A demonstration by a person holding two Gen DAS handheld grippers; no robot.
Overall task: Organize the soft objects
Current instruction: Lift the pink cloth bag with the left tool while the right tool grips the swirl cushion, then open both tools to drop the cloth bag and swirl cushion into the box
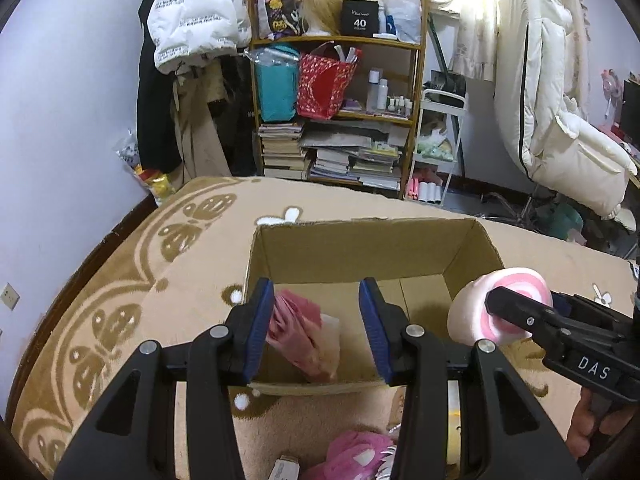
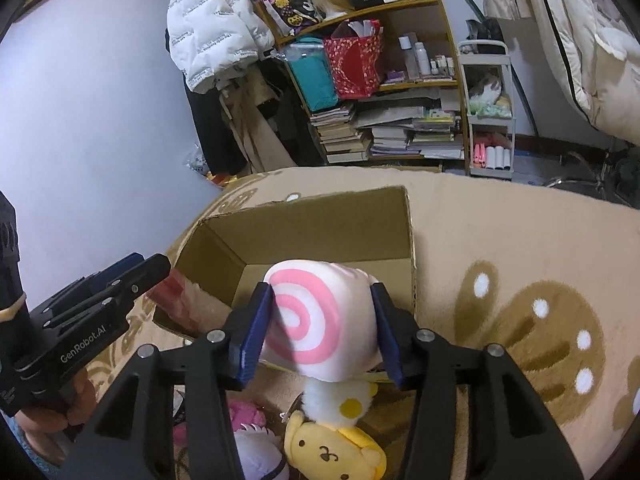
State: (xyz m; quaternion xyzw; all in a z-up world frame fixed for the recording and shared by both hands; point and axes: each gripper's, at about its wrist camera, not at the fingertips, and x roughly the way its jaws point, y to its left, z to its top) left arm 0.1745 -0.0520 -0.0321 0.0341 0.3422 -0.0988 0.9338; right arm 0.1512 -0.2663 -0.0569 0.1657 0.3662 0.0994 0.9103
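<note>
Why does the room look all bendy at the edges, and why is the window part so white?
Both wrist views use a fisheye lens, so the wall and the rug curve and the corners go black. In the left wrist view daylight washes out the curtain. In the right wrist view the swirl plush looks slightly soft, while the cardboard box stays sharp.

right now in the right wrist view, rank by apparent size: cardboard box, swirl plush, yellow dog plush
1. cardboard box
2. swirl plush, though nearness to the camera inflates it
3. yellow dog plush, partly cut off by the frame edge
</note>
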